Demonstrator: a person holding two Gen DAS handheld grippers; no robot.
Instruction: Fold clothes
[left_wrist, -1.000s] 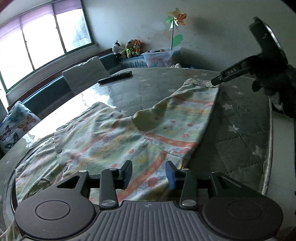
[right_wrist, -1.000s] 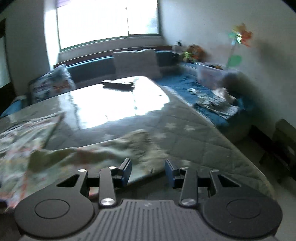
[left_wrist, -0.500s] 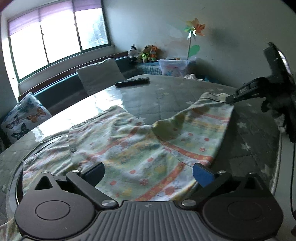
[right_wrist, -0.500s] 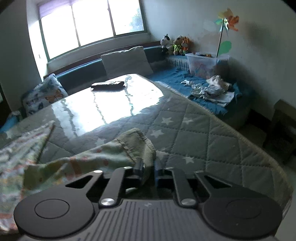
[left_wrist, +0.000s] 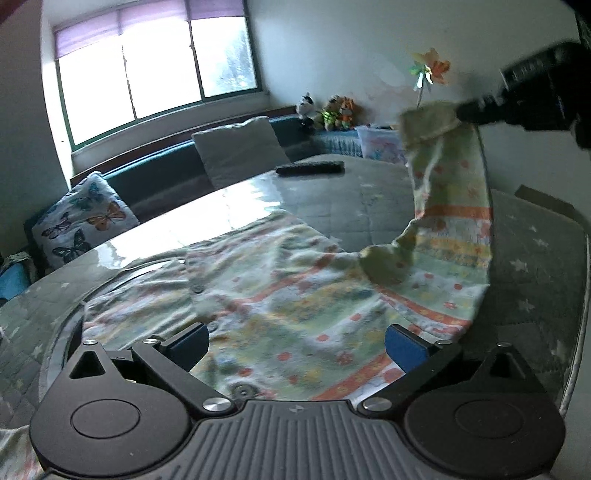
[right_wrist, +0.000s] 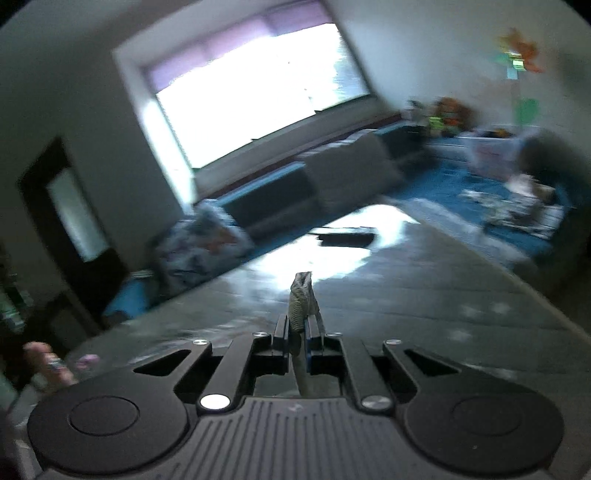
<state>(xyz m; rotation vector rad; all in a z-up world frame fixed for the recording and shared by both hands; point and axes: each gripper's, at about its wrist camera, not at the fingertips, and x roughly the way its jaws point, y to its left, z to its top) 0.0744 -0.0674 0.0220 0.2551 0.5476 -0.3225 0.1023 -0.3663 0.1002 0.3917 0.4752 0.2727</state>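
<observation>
A pale patterned shirt with orange stripes and small buttons lies spread on the quilted grey table. My left gripper is open wide, just above the shirt's near hem, holding nothing. My right gripper is shut on the cuff of the shirt's sleeve. In the left wrist view that gripper holds the sleeve lifted high above the table at the upper right, the sleeve hanging down to the body of the shirt.
A black remote lies at the table's far side. Behind it a blue bench holds a grey cushion, a butterfly pillow and soft toys. The table's right edge is close.
My right gripper closed on the sleeve cuff and has lifted it well above the table. My left gripper opened wide and stayed over the near hem.
</observation>
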